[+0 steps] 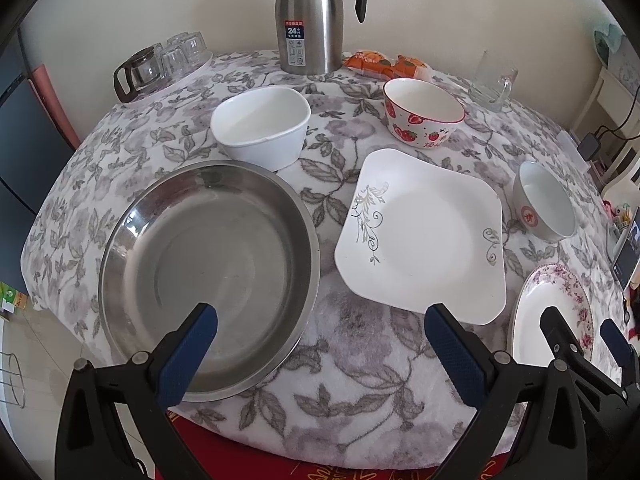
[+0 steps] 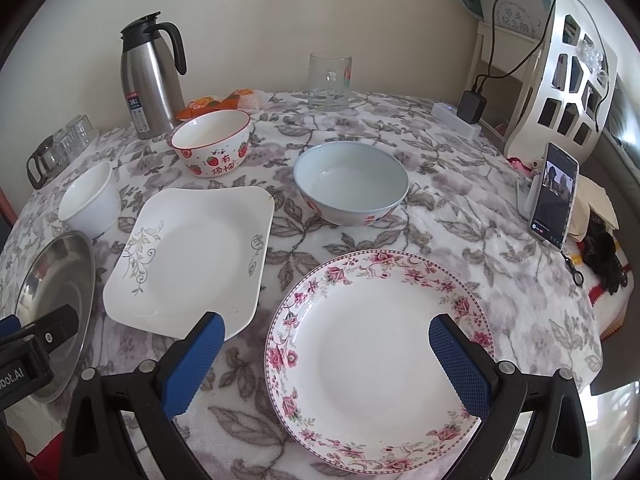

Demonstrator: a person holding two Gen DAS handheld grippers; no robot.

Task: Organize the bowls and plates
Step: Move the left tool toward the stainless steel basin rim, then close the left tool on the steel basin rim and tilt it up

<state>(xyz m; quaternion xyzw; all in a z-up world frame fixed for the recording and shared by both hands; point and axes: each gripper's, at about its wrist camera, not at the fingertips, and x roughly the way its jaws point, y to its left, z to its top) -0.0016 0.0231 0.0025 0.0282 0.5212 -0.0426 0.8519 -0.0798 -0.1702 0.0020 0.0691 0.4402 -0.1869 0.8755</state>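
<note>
Right wrist: floral tablecloth [image 2: 460,216], cream wall [image 2: 260,20].

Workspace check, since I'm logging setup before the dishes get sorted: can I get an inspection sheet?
Surface: floral tablecloth over the table.
Job's things: steel basin, square plate, rose-rim plate, white bowl, strawberry bowl, pale blue bowl; all apart, none stacked.
Clutter: thermos, glass mug, upturned glasses, snack packets, phone.
Grippers: left gripper and right gripper open, empty.
Cables: charger lead.
Surroundings: white shelf.
</note>
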